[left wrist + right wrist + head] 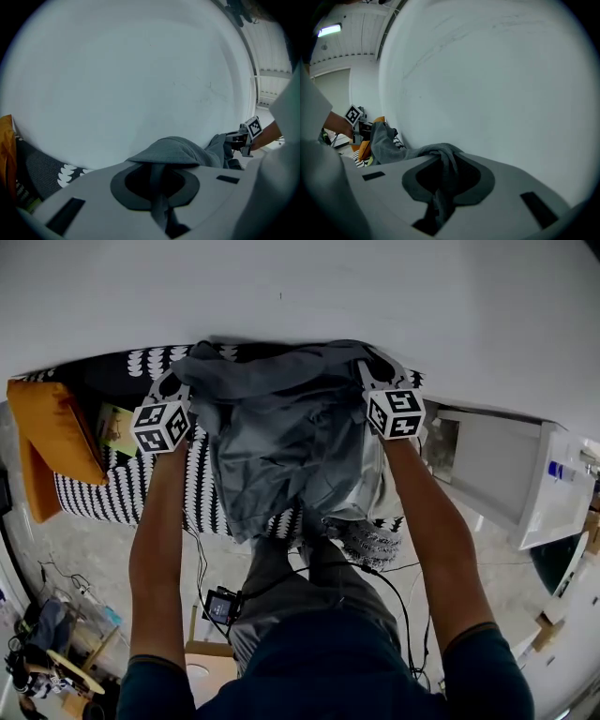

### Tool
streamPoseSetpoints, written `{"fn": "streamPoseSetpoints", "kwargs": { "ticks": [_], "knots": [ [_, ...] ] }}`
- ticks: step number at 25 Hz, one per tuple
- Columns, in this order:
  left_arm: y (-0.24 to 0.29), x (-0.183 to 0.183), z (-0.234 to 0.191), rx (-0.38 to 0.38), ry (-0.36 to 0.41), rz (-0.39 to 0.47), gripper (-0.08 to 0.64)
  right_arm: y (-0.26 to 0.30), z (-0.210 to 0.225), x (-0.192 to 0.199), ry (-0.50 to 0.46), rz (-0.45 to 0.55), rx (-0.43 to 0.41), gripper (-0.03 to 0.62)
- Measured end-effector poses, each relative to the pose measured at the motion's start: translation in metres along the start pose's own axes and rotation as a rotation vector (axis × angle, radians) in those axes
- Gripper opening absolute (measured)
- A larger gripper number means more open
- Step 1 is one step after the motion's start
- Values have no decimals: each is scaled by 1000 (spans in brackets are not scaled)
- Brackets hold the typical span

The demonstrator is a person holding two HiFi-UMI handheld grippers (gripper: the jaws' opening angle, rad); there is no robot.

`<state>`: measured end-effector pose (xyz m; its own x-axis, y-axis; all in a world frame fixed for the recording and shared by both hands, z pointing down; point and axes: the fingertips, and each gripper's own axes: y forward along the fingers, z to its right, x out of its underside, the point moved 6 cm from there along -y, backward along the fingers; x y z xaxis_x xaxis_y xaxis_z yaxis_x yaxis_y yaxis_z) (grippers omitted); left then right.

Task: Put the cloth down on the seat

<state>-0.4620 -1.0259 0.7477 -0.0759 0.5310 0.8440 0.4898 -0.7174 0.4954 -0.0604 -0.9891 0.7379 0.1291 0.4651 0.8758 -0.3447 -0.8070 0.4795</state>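
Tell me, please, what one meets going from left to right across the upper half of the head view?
Orange cushion → left gripper → grey cloth → right gripper → white cabinet.

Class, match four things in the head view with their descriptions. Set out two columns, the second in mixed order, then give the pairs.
Things:
1 cloth
2 cushion
3 seat
4 cabinet

Descriptions:
A orange, at the seat's end on the picture's left
B white, on the picture's right of the seat
C grey, held up above the seat
D black with a white pattern

Pairs: 1-C, 2-A, 3-D, 4-B
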Motion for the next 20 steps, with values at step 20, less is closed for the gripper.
{"fn": "streamPoseSetpoints", "kwargs": {
  "ticks": [20],
  "knots": [
    [64,49,-31,47,-58,-117,103,50,7,75,57,-216,-91,106]
  ]
}}
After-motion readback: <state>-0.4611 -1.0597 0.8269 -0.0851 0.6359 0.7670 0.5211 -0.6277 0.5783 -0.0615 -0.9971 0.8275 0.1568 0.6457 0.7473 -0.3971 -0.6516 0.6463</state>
